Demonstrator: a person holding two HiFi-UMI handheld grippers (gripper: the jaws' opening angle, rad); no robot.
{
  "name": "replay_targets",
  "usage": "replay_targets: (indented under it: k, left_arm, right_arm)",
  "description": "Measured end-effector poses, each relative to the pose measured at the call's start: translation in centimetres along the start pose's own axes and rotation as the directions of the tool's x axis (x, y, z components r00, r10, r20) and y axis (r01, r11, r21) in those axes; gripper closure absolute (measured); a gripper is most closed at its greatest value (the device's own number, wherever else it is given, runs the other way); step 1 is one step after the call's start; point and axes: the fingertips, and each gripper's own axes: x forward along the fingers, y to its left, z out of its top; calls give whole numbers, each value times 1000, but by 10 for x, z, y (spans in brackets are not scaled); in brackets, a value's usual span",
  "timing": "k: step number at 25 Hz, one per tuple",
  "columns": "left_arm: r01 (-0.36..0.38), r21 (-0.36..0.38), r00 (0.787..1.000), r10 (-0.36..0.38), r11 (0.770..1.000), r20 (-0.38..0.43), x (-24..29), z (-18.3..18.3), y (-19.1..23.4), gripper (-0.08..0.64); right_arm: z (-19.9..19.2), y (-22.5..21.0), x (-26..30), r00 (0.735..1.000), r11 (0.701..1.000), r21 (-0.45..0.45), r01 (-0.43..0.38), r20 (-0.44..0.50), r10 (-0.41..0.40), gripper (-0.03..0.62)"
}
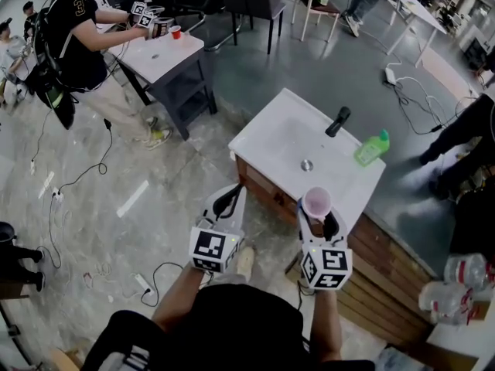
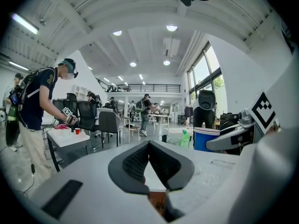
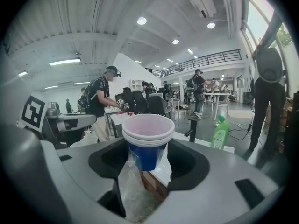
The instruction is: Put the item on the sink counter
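Because the right tool (image 3: 148, 158) is clamped, jaws wide, on a stack of pink-rimmed blue plastic cups (image 3: 147, 139) through a loose clear plastic sleeve (image 3: 128, 190), I judge slipping the main risk. The film could slide against the pads and let the stack tilt or drop short of the white sink table (image 1: 271, 137). The stack hangs upright in the air by the table's near edge, not yet set down. Released on that edge or on the slope of the basin (image 1: 307, 165), it could topple, since it looks tall and light. Carried too far to the right, it could knock the green plastic bottle (image 1: 372, 147) beside the black tap (image 1: 338, 120). The cups are nested, with pale pink rims and blue bodies, and the sleeve is crumpled beneath them. The left tool (image 2: 149, 146), to the left, has its jaws together and empty.
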Motion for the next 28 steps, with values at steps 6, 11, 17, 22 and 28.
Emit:
replay_targets:
  k: [6, 11, 17, 22, 28]
  left_arm:
    - [0, -4, 1000, 0, 1000, 2, 24, 1, 29, 557]
    - [-8, -15, 1000, 8, 1000, 9, 37, 16, 48, 557]
    - [-25, 13, 1000, 25, 1000, -2, 47, 17, 67, 557]
    - [-43, -22, 999, 43, 999, 15, 53, 20, 73, 557]
    - [-60, -2, 998, 60, 998, -7, 69, 12, 79, 557]
  right_arm:
    - [9, 5, 38, 1000, 1000, 0, -5, 4, 5, 331]
    - [21, 11, 59, 1000, 1000, -3, -6, 7, 6, 331]
    - [36, 11, 78, 1000, 1000, -13, -16, 19, 16, 331]
    - [37, 10, 91, 999, 999, -17, -31, 31, 31, 331]
    - [42, -1, 113, 998, 998, -23, -50, 34, 51, 331]
